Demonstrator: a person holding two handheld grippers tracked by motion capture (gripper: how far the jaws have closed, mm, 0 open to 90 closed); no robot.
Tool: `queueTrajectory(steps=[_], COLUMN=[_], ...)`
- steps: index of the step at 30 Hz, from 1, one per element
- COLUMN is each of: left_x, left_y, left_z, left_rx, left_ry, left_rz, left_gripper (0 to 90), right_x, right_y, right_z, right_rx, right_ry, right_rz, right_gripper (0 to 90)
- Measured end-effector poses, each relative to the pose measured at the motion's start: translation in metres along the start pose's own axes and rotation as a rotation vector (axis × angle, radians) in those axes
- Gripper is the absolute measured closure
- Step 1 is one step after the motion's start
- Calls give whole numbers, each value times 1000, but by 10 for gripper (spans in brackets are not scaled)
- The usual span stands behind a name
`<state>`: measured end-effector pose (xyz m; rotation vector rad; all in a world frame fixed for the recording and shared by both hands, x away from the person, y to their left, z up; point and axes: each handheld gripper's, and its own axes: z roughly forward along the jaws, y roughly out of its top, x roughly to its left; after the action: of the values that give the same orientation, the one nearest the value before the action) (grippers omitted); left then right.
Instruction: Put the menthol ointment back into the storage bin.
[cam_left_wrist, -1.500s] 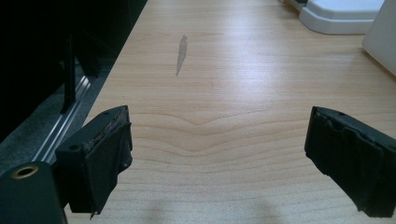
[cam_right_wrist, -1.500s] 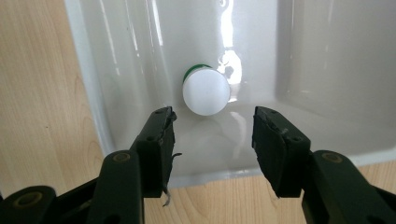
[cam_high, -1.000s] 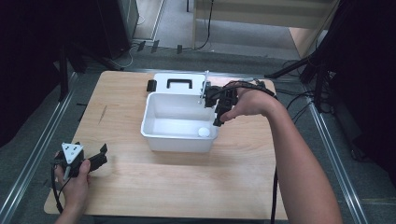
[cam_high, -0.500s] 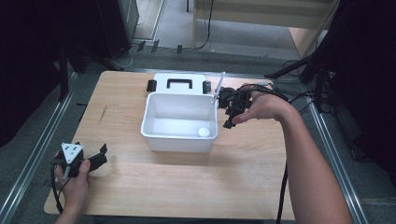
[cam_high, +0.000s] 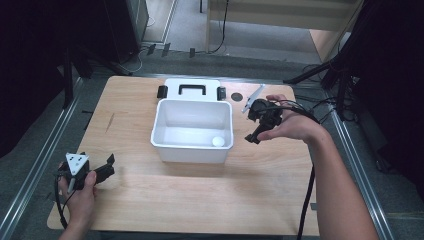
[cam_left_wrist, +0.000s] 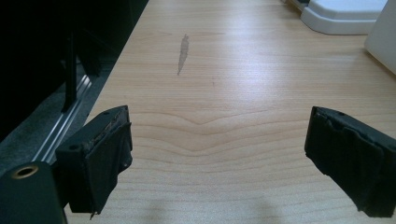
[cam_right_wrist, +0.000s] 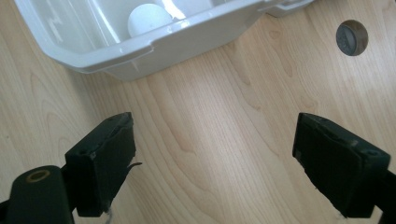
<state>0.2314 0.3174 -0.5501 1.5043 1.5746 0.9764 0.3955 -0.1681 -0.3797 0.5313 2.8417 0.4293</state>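
Ball (cam_high: 218, 141) inside bin (cam_high: 192, 152), lid (cam_high: 192, 90) behind.

My left gripper (cam_high: 92, 172) is black with a dotted grey three-cornered plate; my right gripper (cam_high: 260, 122) is black too, both trailing black cables, arms bare.

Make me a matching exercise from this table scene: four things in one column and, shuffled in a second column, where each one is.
1 white ball
2 lid
3 left gripper
4 right gripper

A table's near left corner
B behind the white bin
C inside the bin
D right of the bin, above the table

Pairs: 1-C, 2-B, 3-A, 4-D
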Motion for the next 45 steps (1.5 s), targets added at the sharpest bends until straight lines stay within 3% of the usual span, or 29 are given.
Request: queueTrajectory(steps=[16,17,18,21,22,25,26,27,28,33,34,39,45], left_x=[-1,-1,-1,0,-1,-1,-1,-1,-1,-1,-1,-1,-2], left_y=[0,0,0,0,0,0,0,0,0,0,0,0,0], left_z=[0,0,0,0,0,0,0,0,0,0,0,0,0], left_rx=[-4,-4,-4,-1,-3,-3,-3,-3,-3,-2,-3,-1,-3], left_ry=[6,6,6,5,6,8,8,8,8,9,11,11,13], left_rz=[2,2,2,3,2,3,2,3,2,4,6,5,9], left_gripper=[82,82,82,82,82,82,82,82,82,82,82,82,82], right_x=[13,13,16,17,20,23,26,26,30,39,42,50,62], right_y=[-66,-66,-74,-82,-91,-100,-110,-110,-119,-136,-145,-164,-185], right_z=[25,25,28,30,33,36,40,40,43,52,55,58,60], right_rx=[-277,-277,-318,-354,-392,-421,-449,-449,-475,-516,-548,-602,-641], right_ry=[-76,-76,-93,-106,-126,-152,-174,-174,-176,-204,-216,-251,-305], right_rz=[305,305,347,379,419,460,502,502,546,589,621,684,712], right_gripper=[19,19,19,19,19,19,19,19,20,20,20,21,29])
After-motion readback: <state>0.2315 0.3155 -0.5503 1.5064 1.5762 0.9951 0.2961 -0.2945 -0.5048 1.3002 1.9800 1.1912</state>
